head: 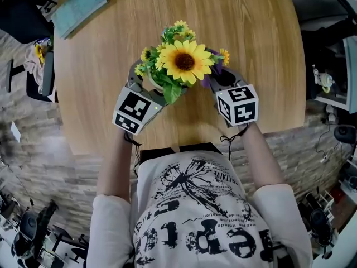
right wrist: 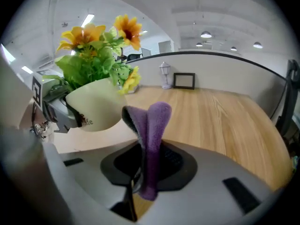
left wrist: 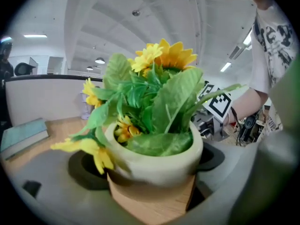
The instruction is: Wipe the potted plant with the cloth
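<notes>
Head view: the plant (head: 181,60) stands near the middle of the round table (head: 251,32), close in front of the person. The left gripper (head: 139,88) is at its left side and the right gripper (head: 226,82) at its right – one placed to steady, one to wipe, I judge. A book (head: 78,1) lies well apart at the far left edge.

Left gripper view: the jaws sit on either side of the pot (left wrist: 154,158) and appear pressed against it, probably so it cannot slide or tip. The pot is cream and smooth-rimmed, filled with broad green leaves and yellow blooms, one drooping over the lip.

Right gripper view: the jaws pinch a folded purple cloth (right wrist: 152,135), whose free end sticks up beyond them – held so that soft fabric, not metal, meets the plant. The fold is just beside the pot's wall; I cannot tell whether it touches.
</notes>
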The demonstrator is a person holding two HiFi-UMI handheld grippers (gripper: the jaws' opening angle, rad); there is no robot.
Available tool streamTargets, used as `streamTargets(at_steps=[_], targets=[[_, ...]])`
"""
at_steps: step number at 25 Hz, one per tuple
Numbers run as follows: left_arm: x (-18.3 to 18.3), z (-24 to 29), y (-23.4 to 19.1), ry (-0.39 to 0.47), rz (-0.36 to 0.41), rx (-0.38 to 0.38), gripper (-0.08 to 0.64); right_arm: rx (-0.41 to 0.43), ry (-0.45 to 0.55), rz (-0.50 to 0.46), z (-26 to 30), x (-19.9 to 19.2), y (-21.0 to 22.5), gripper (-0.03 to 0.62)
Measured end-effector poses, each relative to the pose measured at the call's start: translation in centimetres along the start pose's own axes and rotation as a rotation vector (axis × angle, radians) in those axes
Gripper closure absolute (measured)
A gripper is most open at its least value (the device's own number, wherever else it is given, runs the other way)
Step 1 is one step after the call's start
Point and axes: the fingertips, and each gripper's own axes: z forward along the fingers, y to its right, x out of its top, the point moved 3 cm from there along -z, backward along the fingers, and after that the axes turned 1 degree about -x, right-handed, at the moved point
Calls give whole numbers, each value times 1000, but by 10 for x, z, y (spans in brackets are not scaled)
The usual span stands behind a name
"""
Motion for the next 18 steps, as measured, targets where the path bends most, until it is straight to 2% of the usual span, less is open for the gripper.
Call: streamTargets(at_steps=[6, 9, 18], targets=[[42, -21, -11, 40, 5, 33, 31, 133, 106, 7, -12, 40, -35, 514], [57, -31, -13, 55, 0, 37, 31, 186, 139, -19, -16, 53, -55, 514], [80, -43, -17, 83, 19, 26, 31, 243, 217, -135, -23, 84, -82, 515]])
